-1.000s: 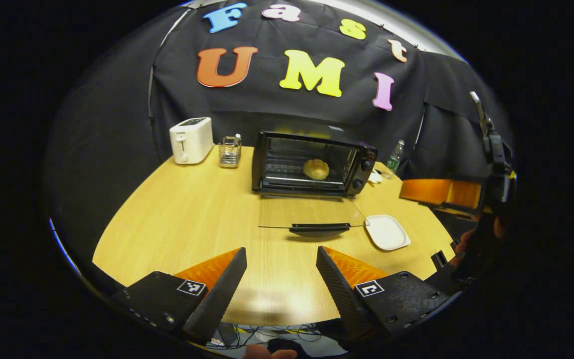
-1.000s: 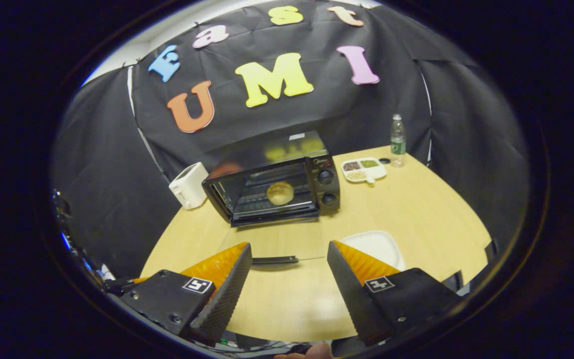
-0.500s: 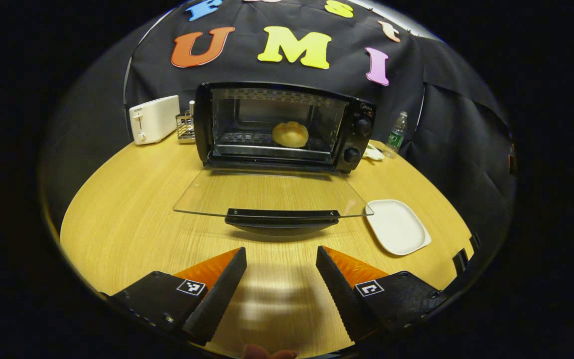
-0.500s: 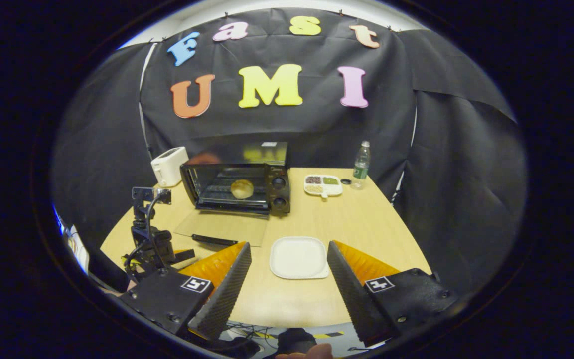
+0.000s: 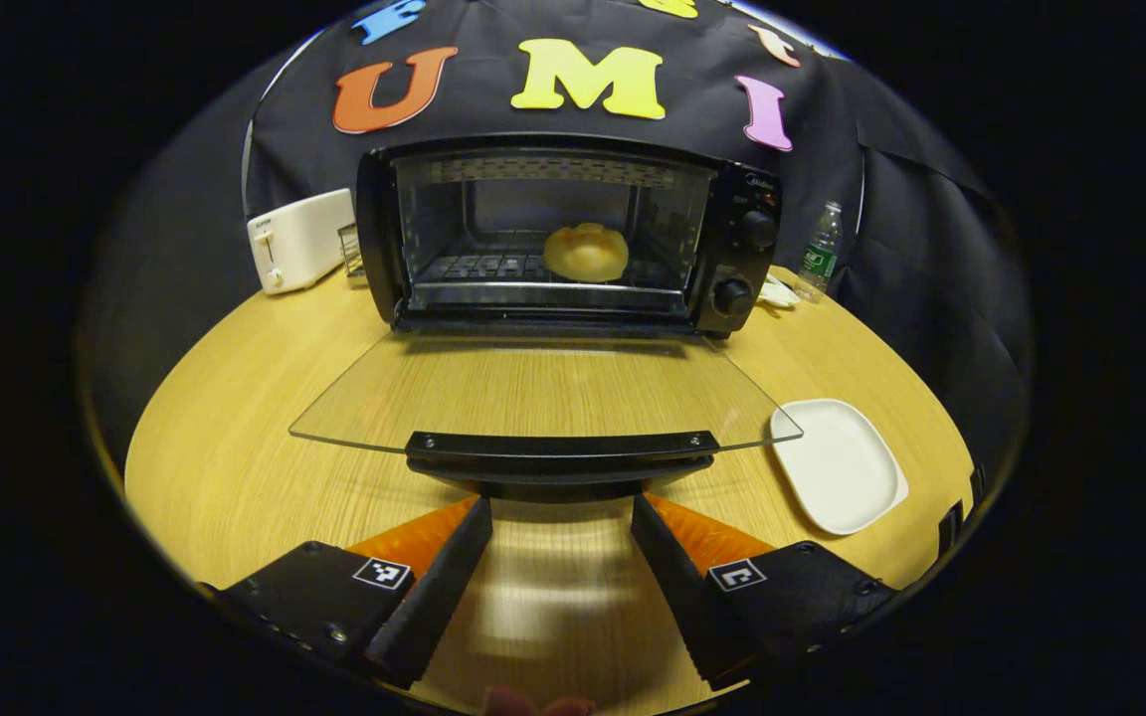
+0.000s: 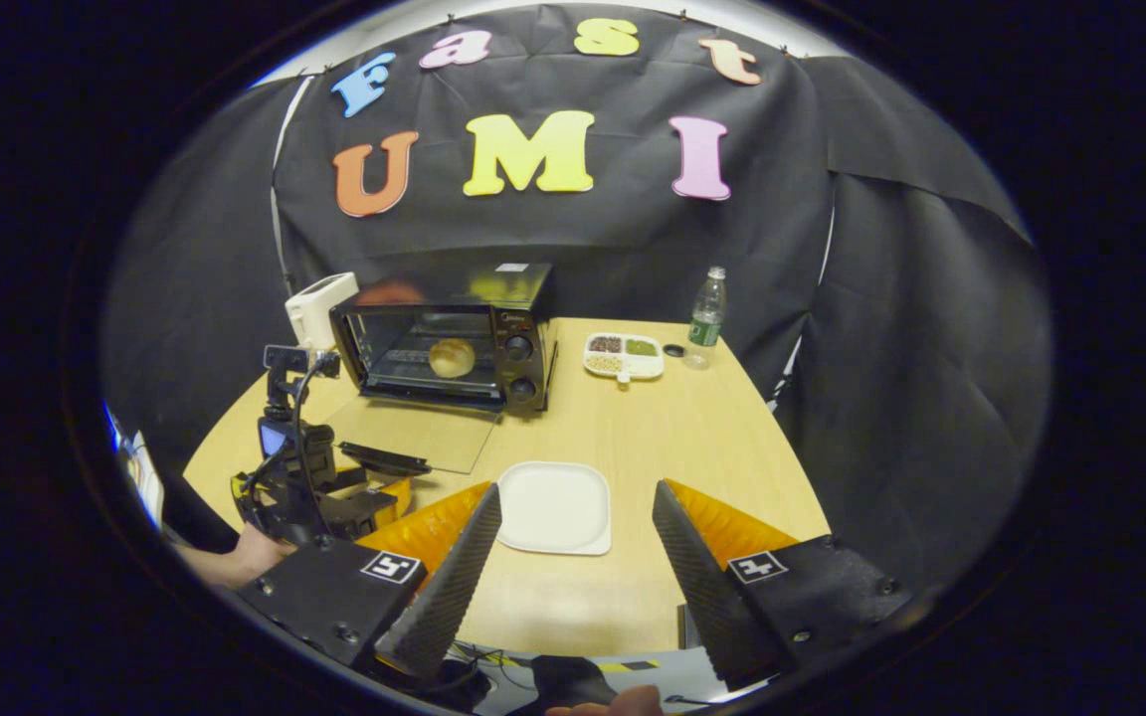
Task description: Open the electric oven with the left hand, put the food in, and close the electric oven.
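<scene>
Wooden tabletop point(image 5: 235, 438) under booth lights, with the electric oven point(image 5: 573, 234) as landmark at its far side. Left gripper point(image 5: 561, 557) spread wide and empty, lined up just short of the door handle point(image 5: 561, 449) and level with it, seemingly to catch the handle and lift. Glass door point(image 5: 543, 388) folded flat out from the oven's front, which leaves the chamber reachable. Bread roll point(image 5: 586, 251) sitting on the rack inside, right of centre, so loading looks done and only closing remains. White plate point(image 5: 837, 462) bare, to the right of the dropped door. Right gripper point(image 6: 573, 562) also parted and holding nothing, hanging well back from the oven, near the plate point(image 6: 555, 507), likely to keep out of the door's swing.
</scene>
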